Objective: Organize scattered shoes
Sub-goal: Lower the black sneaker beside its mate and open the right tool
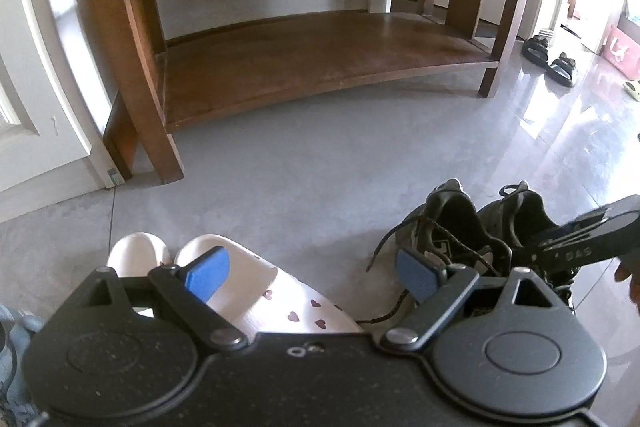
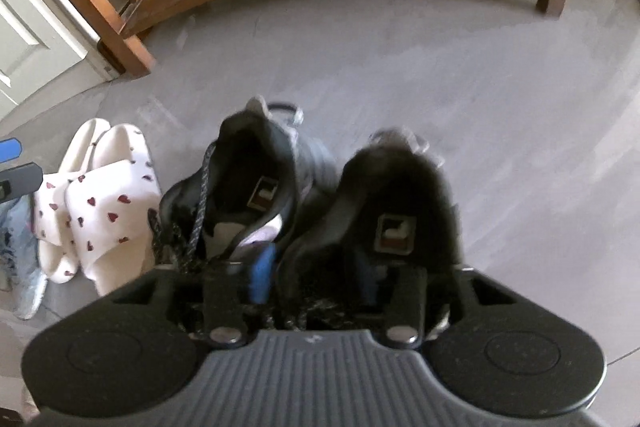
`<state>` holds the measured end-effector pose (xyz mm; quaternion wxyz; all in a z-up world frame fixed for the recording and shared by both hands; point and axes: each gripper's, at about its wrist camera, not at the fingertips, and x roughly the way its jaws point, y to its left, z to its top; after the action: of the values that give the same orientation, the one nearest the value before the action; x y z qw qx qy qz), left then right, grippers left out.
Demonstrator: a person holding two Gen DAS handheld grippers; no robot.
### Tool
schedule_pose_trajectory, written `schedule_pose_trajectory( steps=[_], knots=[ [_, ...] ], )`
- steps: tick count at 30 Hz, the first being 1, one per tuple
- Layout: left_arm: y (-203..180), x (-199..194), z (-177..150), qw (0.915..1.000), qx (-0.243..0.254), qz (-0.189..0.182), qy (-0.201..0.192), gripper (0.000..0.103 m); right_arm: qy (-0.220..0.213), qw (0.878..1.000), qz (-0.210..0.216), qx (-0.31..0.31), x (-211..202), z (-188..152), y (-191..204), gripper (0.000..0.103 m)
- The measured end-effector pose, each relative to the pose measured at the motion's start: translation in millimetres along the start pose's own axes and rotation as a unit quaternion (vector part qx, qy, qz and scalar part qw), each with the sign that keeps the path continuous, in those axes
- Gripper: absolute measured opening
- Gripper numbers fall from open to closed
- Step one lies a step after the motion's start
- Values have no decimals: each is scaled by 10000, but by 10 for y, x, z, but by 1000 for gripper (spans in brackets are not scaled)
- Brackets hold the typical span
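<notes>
The right gripper (image 2: 316, 267) clamps the adjoining walls of two black sneakers (image 2: 256, 179), while the left gripper's (image 1: 312, 271) fingers stand apart above white slippers (image 1: 256, 279).

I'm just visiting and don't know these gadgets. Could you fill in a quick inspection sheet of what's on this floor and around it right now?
Surface: grey floor, glossy.
Job's things: black sneakers side by side; white slippers with hearts beside them; black sandals further off.
Clutter: light blue shoe at the edge.
Grippers: left gripper open over the slippers; right gripper at the sneakers, fingers around adjoining collars, grip blurred.
Cables: nothing seen.
Surroundings: wooden shelf, no shoes on it; white door.
</notes>
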<state>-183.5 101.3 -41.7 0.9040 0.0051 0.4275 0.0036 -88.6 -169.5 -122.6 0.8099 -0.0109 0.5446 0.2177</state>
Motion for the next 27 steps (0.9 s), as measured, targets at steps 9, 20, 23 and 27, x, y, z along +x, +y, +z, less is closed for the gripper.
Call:
schedule_pose_trajectory(
  steps=[9,20,23,27],
  knots=[
    [49,-23,0,10000,-54,47,-11,91,8,9978,177,642,-100,55,-159,81],
    [56,-67,-22,9997,102,181,-94,91,-48,9995,-260,157,-143,6,8,81],
    [56,-69,-20,9997,121,205,-101,91,-91,9994,-322,114,-179,-8,15,81],
    [37,-81,-19,9996,156,202,-106,91,-127,9992,-380,40,-219,-29,40,81]
  ],
)
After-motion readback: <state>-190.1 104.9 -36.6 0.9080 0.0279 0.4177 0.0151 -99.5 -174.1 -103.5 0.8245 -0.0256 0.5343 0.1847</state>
